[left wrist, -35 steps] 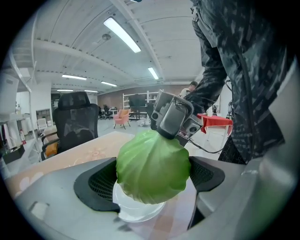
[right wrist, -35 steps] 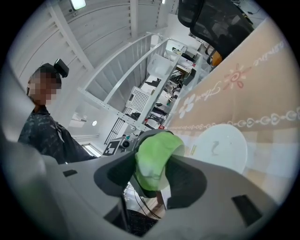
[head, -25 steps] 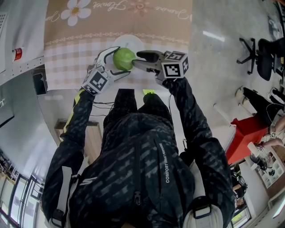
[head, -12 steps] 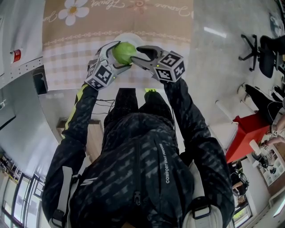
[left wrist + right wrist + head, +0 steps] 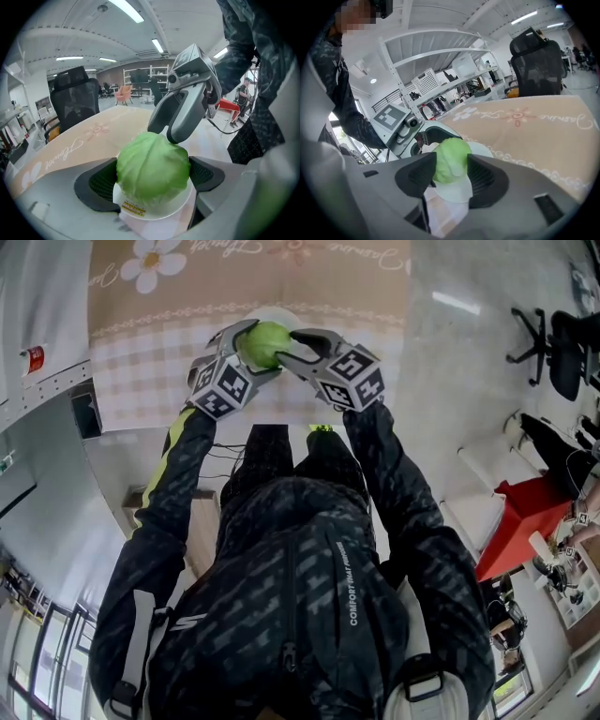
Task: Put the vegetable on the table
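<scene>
A round green cabbage [image 5: 265, 341] hangs over a white plate [image 5: 282, 317] on the checked tablecloth. My left gripper [image 5: 249, 347] comes in from the left, and its pads press both sides of the cabbage [image 5: 152, 168]. My right gripper [image 5: 293, 351] comes in from the right, and its pads sit against the cabbage [image 5: 451, 159] too. In the left gripper view the right gripper [image 5: 180, 117] stands just behind the cabbage, with the plate [image 5: 154, 208] below. I cannot tell whether the cabbage rests on the plate.
The beige tablecloth [image 5: 150, 343], with flower prints and script, covers the table beyond the plate. Bare white tabletop [image 5: 450, 343] lies to the right. Black office chairs [image 5: 553, 343] and a red object [image 5: 516, 531] stand on the floor at the right.
Both grippers and the cabbage have shifted a little farther over the plate. The right gripper's fingers have moved in from beside the cabbage and come against it.
</scene>
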The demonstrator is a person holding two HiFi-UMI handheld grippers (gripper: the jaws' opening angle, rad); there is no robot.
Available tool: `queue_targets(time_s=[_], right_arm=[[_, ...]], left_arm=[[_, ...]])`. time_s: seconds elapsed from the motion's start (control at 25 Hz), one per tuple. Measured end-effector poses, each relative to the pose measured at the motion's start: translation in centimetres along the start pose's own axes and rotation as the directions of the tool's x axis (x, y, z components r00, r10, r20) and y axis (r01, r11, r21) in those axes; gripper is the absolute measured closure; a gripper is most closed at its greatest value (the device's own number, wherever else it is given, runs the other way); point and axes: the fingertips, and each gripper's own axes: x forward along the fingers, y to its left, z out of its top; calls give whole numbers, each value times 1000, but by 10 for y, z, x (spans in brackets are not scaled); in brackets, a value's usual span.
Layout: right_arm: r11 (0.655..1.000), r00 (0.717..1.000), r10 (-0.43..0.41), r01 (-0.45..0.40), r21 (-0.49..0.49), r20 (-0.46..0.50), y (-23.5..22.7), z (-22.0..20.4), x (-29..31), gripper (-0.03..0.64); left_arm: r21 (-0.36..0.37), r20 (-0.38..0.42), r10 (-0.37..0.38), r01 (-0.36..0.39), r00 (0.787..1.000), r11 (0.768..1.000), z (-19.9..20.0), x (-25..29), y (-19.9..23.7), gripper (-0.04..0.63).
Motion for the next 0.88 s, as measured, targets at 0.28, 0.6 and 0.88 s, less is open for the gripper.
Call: queue_targets(time_s=[0.28,0.6,0.88], right_arm=[[998,998,-55,55,-36,11,-10,1,3,433],[997,998,-61,61,-44,-6,-13,-4,3,439],[998,998,-62,62,-31,-11,-18,-11,1,439]], left_arm=[[22,-47,20,-19,999,1000,-3,4,7,130],[73,-106,41,-33,994,997,-4,8,7,132],[121,-154,58,-39,986,992,-5,13,6,132]])
